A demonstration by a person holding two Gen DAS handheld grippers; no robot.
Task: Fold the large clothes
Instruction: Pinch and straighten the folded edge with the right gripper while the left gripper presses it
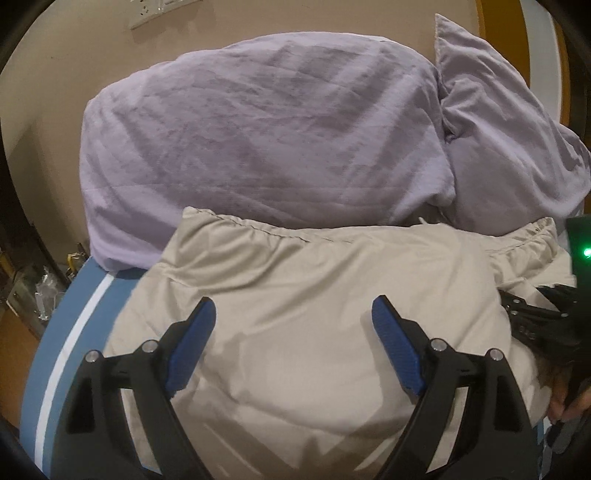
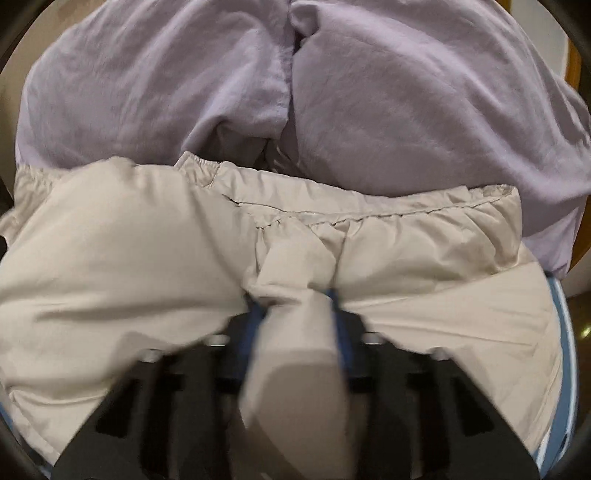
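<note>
Puffy beige padded jacket (image 1: 314, 295), smooth matte shell with a gathered elastic stitched hem on its far edge, lies on the near part of a blue bed surface with a white stripe (image 1: 74, 325). Beyond it: rumpled lilac duvet (image 1: 258, 129), soft brushed fabric, and a matching lilac pillow (image 1: 498, 129) far right. Left gripper (image 1: 293, 317) jaws wide apart above the jacket, nothing between. Right gripper (image 2: 295, 299) clamped on a pinched fold of jacket. Beige wall (image 1: 74, 55) with a socket plate (image 1: 159, 9).

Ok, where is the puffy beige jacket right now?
The puffy beige jacket lies on the blue sheet, in front of the lilac duvet. The open left gripper is above it; the right gripper pinches a fold near its gathered hem.
</note>
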